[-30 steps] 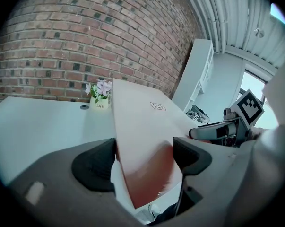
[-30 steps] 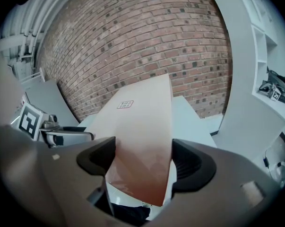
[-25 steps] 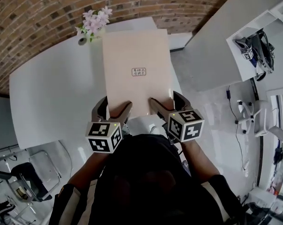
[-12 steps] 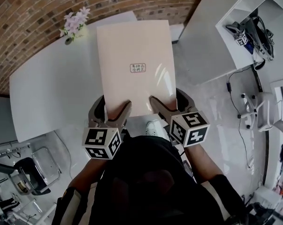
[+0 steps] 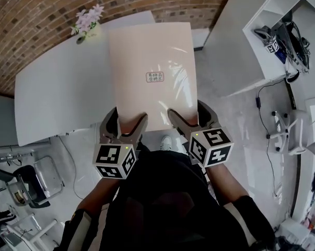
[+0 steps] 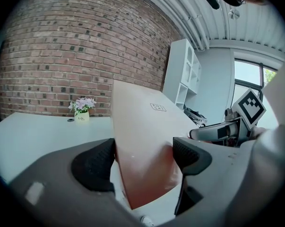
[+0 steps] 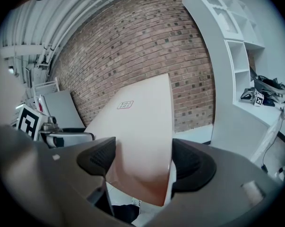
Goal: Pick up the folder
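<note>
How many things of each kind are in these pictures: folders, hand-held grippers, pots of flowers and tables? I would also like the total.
folder: 1
hand-held grippers: 2 (left hand-held gripper and right hand-held gripper, each shut on the folder)
pot of flowers: 1
table: 1
Total: 5

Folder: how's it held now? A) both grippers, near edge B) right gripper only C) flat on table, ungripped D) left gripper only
A: the left gripper and right gripper each have the near edge of the folder between their jaws, holding it up off the white table.
</note>
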The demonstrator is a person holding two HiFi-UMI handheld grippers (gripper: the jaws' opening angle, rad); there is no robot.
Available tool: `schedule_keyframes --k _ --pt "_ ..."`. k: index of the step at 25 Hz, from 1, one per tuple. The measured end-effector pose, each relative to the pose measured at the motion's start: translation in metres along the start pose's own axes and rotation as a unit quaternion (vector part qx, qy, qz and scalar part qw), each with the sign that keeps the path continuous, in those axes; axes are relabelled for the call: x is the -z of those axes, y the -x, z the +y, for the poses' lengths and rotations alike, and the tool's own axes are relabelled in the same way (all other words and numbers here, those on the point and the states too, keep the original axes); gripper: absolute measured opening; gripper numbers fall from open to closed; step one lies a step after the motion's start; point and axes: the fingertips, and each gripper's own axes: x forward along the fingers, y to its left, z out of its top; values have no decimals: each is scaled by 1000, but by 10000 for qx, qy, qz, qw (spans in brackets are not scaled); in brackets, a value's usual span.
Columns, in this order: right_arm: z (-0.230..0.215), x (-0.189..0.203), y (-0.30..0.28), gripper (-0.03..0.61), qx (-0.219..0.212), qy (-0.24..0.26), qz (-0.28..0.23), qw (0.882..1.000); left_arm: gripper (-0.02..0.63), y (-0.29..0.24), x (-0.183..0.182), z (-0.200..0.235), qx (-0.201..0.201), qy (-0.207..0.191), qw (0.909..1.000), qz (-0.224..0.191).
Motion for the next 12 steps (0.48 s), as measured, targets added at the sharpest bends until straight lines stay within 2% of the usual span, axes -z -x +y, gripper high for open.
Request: schedule_keyframes --k 12 --pt "-8 3 12 374 22 -35 -43 10000 390 1 1 -14 6 -38 10000 -31"
